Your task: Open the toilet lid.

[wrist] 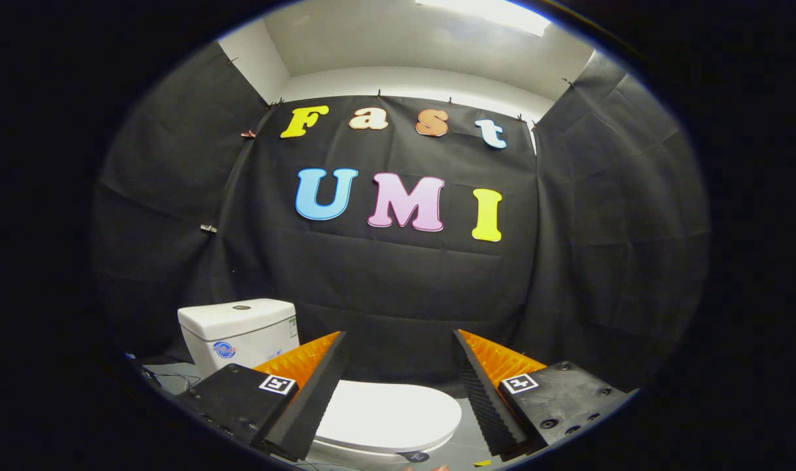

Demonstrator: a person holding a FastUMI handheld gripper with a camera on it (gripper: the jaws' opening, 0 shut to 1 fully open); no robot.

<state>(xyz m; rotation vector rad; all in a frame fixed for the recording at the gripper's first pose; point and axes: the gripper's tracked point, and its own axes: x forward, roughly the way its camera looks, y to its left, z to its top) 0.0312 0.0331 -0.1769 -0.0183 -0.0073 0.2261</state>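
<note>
A white toilet stands low on the floor ahead of me, its tank [237, 330] beyond my left finger. The white lid [391, 412] lies flat and closed over the bowl, showing between and below my two fingers. My gripper [398, 340] is open, its orange-and-black fingers [306, 373] spread wide with nothing between them. It hovers above the lid and touches nothing.
Black cloth walls close in the booth on the far side and both flanks. A thin cable [175, 378] lies on the grey floor left of the tank. A small dark round sticker [416, 456] sits at the lid's near edge.
</note>
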